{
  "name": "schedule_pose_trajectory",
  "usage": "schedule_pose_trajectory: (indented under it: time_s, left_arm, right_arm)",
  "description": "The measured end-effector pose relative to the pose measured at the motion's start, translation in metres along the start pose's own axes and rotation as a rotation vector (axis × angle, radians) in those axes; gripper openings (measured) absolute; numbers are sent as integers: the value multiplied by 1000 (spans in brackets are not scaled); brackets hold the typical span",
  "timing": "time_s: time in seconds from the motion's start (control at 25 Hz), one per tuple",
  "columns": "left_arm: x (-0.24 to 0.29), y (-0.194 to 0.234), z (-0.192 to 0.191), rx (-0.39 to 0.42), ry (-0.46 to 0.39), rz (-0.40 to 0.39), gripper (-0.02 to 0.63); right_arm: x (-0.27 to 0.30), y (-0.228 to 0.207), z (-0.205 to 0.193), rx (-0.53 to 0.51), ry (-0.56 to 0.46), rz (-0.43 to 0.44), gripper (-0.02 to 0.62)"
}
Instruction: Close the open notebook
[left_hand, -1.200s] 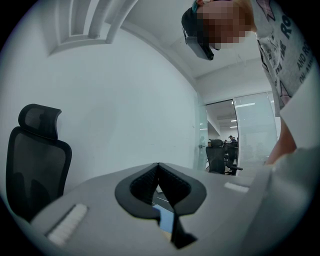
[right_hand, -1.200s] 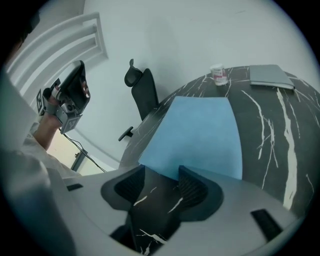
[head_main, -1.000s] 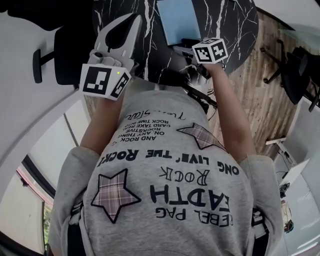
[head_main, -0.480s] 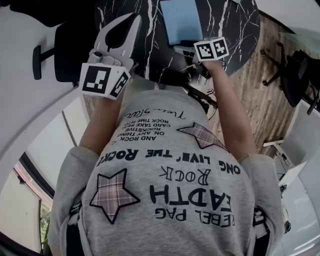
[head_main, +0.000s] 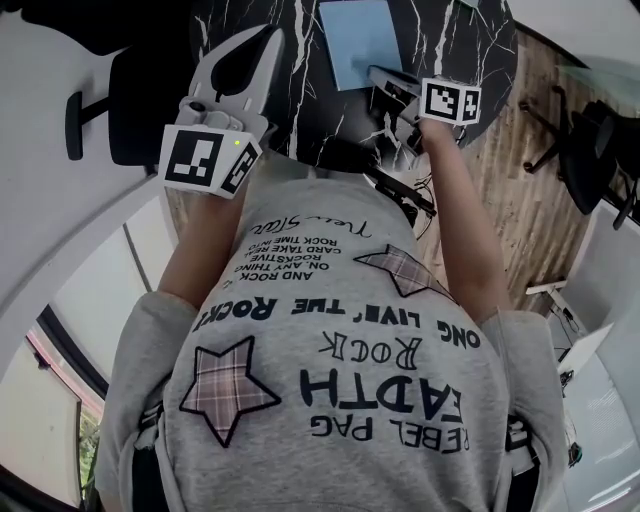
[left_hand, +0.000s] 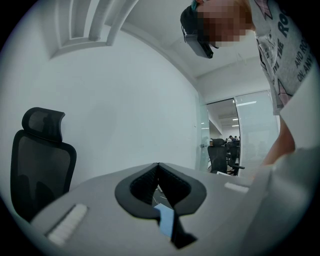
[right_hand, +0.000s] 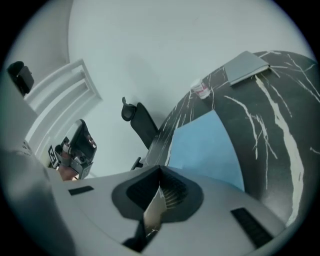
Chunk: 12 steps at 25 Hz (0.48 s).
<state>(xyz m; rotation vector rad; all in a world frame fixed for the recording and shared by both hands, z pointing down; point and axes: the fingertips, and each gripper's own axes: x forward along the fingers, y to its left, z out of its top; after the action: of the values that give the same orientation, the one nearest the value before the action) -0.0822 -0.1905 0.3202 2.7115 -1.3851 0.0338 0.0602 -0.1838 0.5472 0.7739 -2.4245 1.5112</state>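
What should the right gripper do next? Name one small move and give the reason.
Probably draw the right gripper back off the marble table. The blue notebook lies flat, one plain blue face up and no spread pages, so it looks closed already. The jaws have just closed with nothing clearly between them.

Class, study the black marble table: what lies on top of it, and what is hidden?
A blue notebook, a grey flat slab and a small pale item lie on the table. The right gripper covers its nearest part; what is there cannot be seen.
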Motion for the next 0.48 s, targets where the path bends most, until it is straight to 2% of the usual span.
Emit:
schedule_pose_trajectory:
  time_s: [0.16,0.32,0.48]
  left_arm:
    - [0,0,5,16,-2,-2,9]
    - [2,2,8,19,-4,0,9]
    - [4,2,13,25,-12,-1,9]
  right_arm:
    - [-21,6,22,-88,-68,-49,12]
    - [-53,22,51,-117,-203,-52,12]
    - [-88,54,82,-251,-325,-36,12]
